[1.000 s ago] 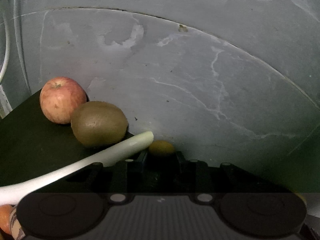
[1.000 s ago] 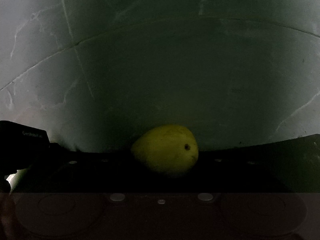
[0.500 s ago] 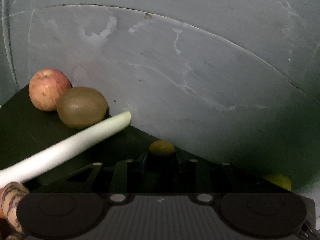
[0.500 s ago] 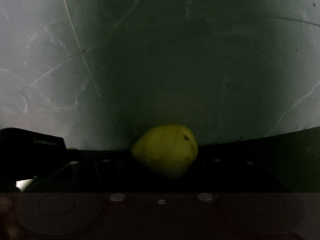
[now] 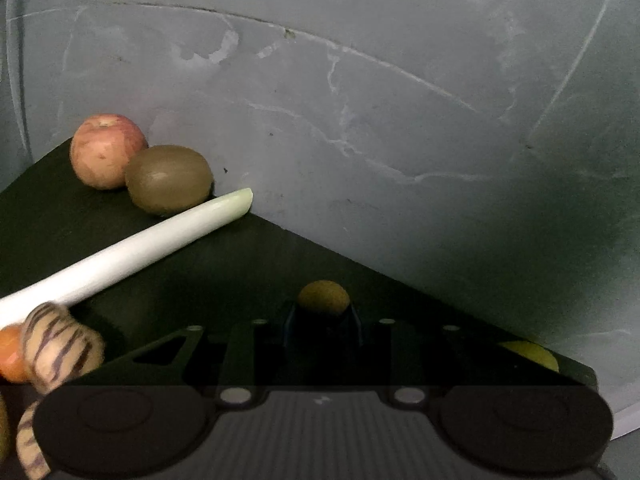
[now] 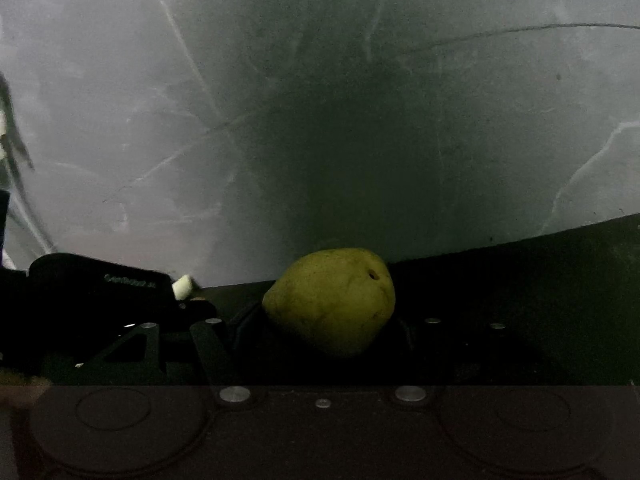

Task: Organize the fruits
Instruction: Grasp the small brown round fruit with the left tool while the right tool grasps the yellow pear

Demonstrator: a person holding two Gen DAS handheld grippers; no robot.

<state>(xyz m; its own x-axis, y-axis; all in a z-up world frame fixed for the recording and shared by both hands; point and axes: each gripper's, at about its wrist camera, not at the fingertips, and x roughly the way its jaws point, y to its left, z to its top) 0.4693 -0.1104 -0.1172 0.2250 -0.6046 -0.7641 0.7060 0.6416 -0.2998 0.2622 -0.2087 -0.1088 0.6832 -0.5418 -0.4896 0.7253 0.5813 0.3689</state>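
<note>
Where printed, lettering blurred, pear (image 6: 332,300) gripped

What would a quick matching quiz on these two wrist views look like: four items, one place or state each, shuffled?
Items:
1. apple
2. kiwi
3. pear
4. small brown fruit

Places or states:
A. between the right gripper's jaws
B. between the left gripper's jaws
C. farthest back on the dark mat, by the wall
D. between the apple and the tip of the white stalk

Pairs: 1-C, 2-D, 3-A, 4-B
</note>
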